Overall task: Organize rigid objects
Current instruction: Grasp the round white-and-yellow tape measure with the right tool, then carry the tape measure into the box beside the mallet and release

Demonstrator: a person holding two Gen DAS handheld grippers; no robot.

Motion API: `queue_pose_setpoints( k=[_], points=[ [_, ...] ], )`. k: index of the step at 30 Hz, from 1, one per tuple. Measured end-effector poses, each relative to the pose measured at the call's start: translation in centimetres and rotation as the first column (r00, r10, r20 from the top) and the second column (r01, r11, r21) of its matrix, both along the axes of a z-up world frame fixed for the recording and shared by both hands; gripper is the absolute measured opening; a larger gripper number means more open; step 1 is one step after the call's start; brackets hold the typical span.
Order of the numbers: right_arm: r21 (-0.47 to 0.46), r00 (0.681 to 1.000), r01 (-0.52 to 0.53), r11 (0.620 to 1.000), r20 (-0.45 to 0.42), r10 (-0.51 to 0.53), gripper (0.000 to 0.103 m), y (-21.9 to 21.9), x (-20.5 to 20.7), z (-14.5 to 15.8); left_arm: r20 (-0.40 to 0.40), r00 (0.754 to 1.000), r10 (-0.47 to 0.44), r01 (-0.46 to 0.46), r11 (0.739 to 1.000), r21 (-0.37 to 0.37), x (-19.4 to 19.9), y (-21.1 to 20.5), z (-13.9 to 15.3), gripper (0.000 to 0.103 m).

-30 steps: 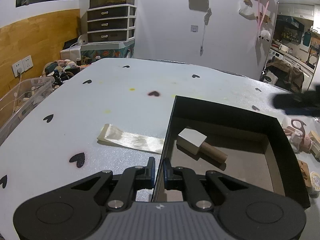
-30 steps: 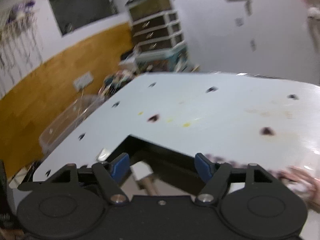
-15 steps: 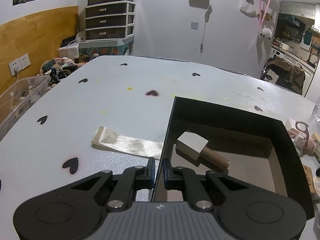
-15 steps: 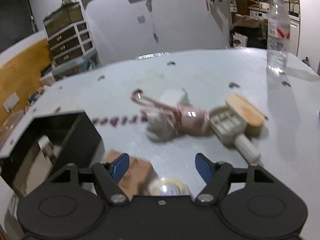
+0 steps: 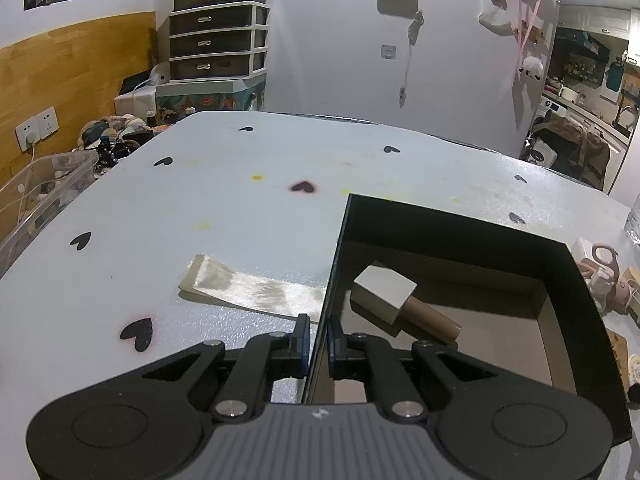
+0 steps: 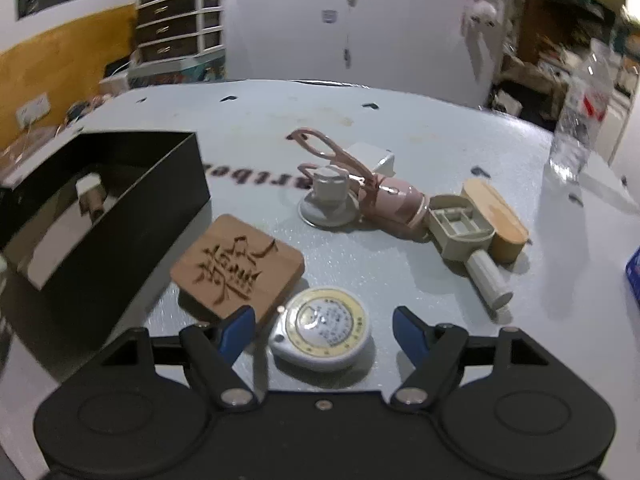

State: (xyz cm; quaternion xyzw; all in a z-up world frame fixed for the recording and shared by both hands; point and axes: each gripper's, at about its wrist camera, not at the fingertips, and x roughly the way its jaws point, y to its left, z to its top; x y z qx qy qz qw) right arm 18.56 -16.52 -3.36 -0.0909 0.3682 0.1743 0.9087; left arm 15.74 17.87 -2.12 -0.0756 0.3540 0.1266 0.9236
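My left gripper [image 5: 318, 326] is shut on the near left wall of the black box [image 5: 440, 220]. Inside the box lies a stamp [image 5: 394, 296] with a white block head and a wooden handle. My right gripper [image 6: 324, 320] hangs low over the table to the right of the black box [image 6: 120, 216], its jaws opening. A round white and yellow disc [image 6: 326, 326] lies between the blue fingertips, untouched by them. A carved wooden plaque [image 6: 236, 266] lies just left of the disc, beside the box.
Beyond the disc lie a grey knob [image 6: 328, 200], pink scissors [image 6: 352, 176], a white block [image 6: 372, 158], a grey handled tool [image 6: 468, 236] and an oval wooden piece [image 6: 496, 216]. A water bottle [image 6: 580, 120] stands far right. A cream ribbon [image 5: 248, 288] lies left of the box.
The right gripper has swung from above the box to the loose objects on its right and come down over the disc. The left gripper has kept its hold on the box wall.
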Motion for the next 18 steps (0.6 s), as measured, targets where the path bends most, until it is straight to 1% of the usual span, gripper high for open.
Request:
queue_pose_setpoints(
  k=[2,4,8,10,11,13,16,18],
  points=[
    [-0.019,1.0,-0.03,0.999,0.003,0.03,0.075,0.0,-0.2,0.0,0.0,1.0,0.0,0.0,1.0,0.0,0.0,0.0,0.0,0.009],
    [-0.014,0.999,-0.054,0.998,-0.006,0.054,0.074,-0.1,-0.1,-0.2,0.001,1.0,0.001,-0.001,1.0,-0.001,0.0,0.0,0.0,0.008],
    [-0.008,0.998,-0.059,0.998,-0.024,0.059,0.071,0.0,0.6,-0.9,0.002,1.0,0.003,-0.003,1.0,0.0,0.1,-0.1,0.0,0.009],
    [0.0,0.998,-0.056,0.998,-0.028,0.056,0.066,0.1,0.9,-1.2,0.003,1.0,0.006,-0.006,1.0,-0.004,0.1,0.0,-0.1,0.009],
    [0.016,0.998,-0.057,0.998,-0.031,0.058,0.06,0.0,0.9,-1.2,0.004,1.0,0.007,-0.007,1.0,-0.004,0.1,0.0,-0.1,0.009],
    [0.032,0.998,-0.046,0.998,-0.04,0.047,0.06,-0.2,1.1,-1.1,0.004,1.0,0.007,-0.007,1.0,-0.003,0.1,0.0,-0.1,0.009],
    [0.018,0.999,-0.016,1.0,-0.035,0.017,0.06,-0.4,1.2,-1.0,0.004,1.0,0.003,-0.003,1.0,-0.003,0.1,0.0,0.0,0.008],
    [0.025,1.0,0.005,1.0,-0.024,-0.004,0.06,-0.8,1.3,-0.7,0.005,1.0,0.001,-0.001,1.0,-0.005,0.0,0.1,0.0,0.008]
  ],
)
